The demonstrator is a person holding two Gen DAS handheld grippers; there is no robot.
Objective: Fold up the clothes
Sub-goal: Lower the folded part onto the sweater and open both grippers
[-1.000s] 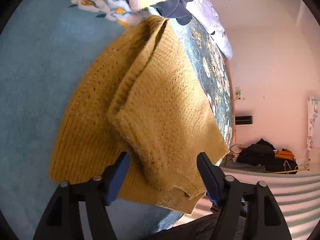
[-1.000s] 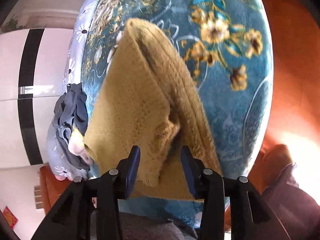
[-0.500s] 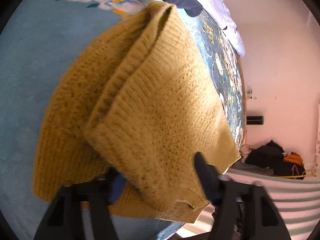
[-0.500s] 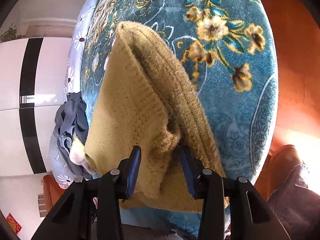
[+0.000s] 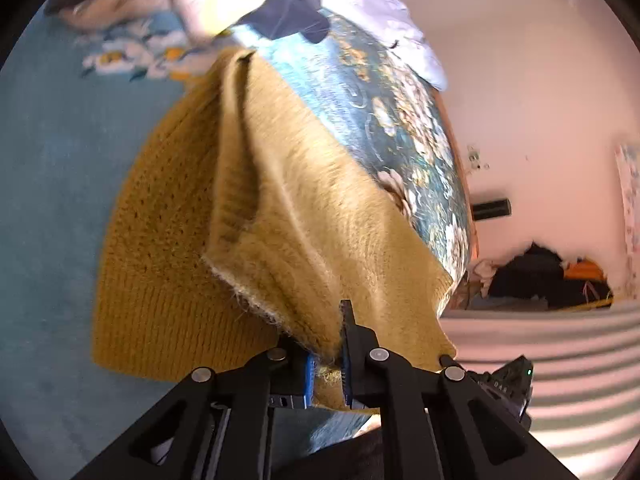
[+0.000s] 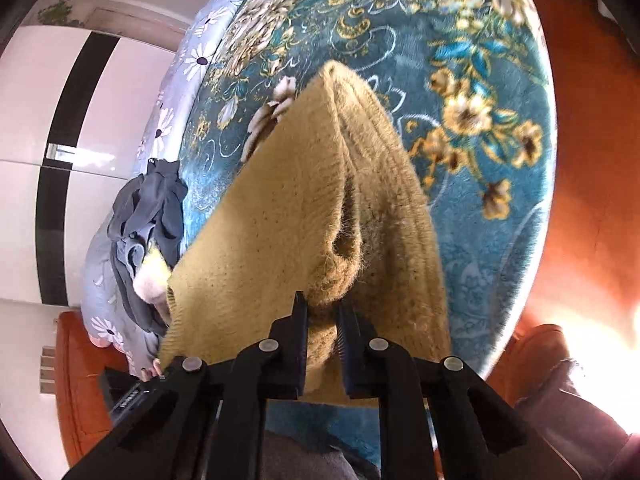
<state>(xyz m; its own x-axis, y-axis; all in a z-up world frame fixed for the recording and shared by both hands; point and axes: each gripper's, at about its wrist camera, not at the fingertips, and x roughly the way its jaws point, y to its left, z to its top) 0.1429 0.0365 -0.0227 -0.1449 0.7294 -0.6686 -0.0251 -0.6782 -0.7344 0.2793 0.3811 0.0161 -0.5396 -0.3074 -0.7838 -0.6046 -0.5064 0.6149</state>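
Left wrist view showed us the mustard sweater (image 5: 280,216) lying on the teal flowered blanket (image 5: 52,168), its near folded edge raised off the cloth and pinched in our left gripper (image 5: 326,354), whose blue-padded jaws had come together on the fuzzy knit. In the right wrist view, the same sweater (image 6: 288,220) ran away from us in a long ridge, and our right gripper (image 6: 322,320) was closing its jaws on a bunched fold at the near end, with the wool pressed between the pads. The ribbed hem hung over the near edge of the blanket toward us in both views.

To the sweater's far side we saw a heap of dark grey clothes (image 6: 148,208) lying on a pale daisy-print quilt (image 6: 192,64), close to the sweater's far corner. The blanket (image 6: 460,80) stayed bare on the right of the sweater as far as its curved edge, beyond which lay an orange-red floor (image 6: 592,184). On the left gripper's side, bare teal blanket stretched wide past the knit. A pink wall (image 5: 520,100) and a pile of dark and orange things (image 5: 552,276) stood well apart. We could read no label or writing anywhere.
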